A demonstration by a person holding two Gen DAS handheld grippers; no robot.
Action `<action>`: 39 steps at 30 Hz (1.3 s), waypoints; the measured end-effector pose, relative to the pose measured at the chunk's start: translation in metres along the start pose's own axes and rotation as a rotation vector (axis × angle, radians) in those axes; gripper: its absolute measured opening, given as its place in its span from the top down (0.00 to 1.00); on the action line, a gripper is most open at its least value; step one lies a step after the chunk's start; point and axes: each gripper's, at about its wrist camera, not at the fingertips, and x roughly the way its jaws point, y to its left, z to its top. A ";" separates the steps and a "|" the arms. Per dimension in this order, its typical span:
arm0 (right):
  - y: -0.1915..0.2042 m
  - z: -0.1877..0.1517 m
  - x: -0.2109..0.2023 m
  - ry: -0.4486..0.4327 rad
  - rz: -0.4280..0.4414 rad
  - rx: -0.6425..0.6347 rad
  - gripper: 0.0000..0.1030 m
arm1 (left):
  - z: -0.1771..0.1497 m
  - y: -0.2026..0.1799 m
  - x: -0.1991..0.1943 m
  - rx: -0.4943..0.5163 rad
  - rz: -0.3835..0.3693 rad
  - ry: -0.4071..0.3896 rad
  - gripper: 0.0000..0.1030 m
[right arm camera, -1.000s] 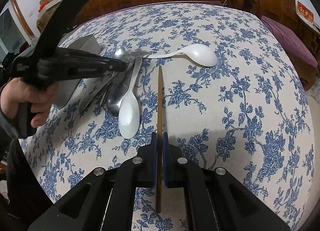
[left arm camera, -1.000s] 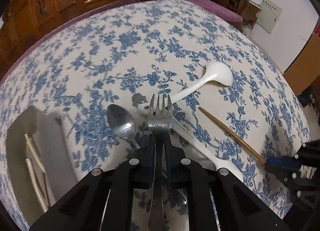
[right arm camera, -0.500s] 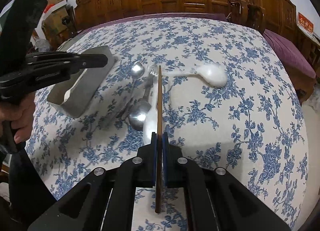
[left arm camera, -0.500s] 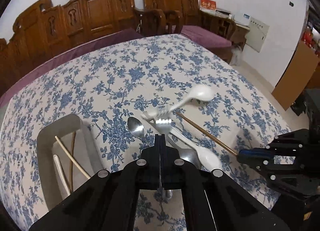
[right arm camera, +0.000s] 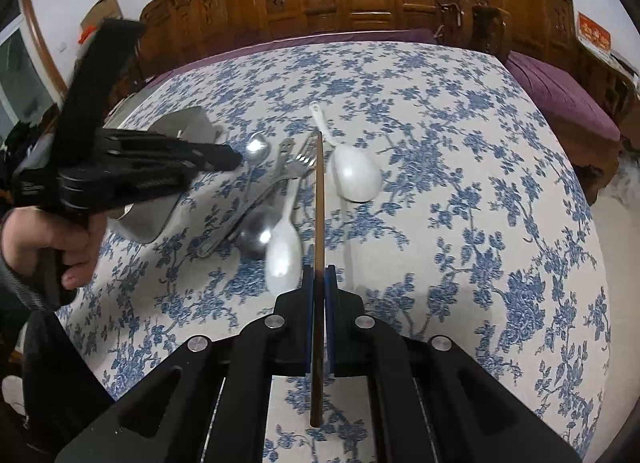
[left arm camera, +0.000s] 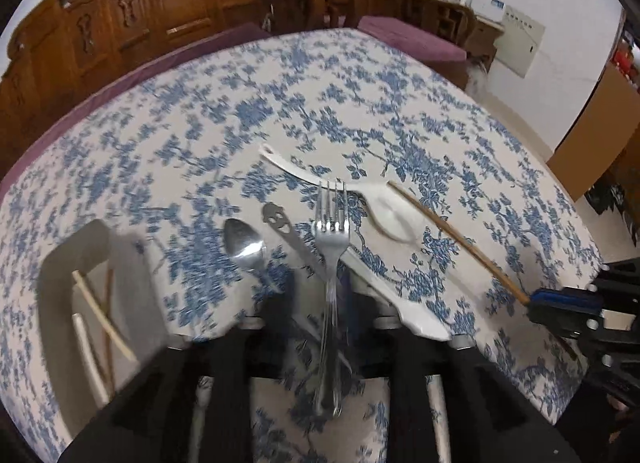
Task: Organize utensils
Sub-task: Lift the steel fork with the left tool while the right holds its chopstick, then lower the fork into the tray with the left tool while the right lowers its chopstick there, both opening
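Right gripper (right arm camera: 319, 283): jaws closed on a brown chopstick (right arm camera: 319, 199) that runs forward between them above the table (right arm camera: 460, 167). Left gripper (left arm camera: 326, 299): jaws, blurred, have just been opening; the fork (left arm camera: 331, 239) lies between them, ungripped, tines pointing ahead.

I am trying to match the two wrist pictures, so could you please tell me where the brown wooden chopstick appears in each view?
Left wrist view: the brown chopstick runs diagonally at right of centre, its near end clamped in the right gripper.
Right wrist view: the same chopstick stands vertically at centre, rising from the closed fingers at the bottom.
Shared landmark: the white spoon beside its far end.
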 end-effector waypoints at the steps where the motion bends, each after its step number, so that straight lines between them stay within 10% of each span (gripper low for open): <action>1: -0.003 0.000 0.000 -0.001 0.000 0.004 0.94 | 0.001 0.000 0.006 -0.005 0.002 0.012 0.71; 18: -0.004 -0.001 0.006 0.010 0.007 0.010 0.94 | -0.004 -0.002 0.034 -0.010 -0.007 0.083 0.94; 39: 0.054 0.023 -0.006 -0.037 0.022 -0.082 0.94 | -0.016 0.028 -0.081 -0.053 0.046 -0.140 0.94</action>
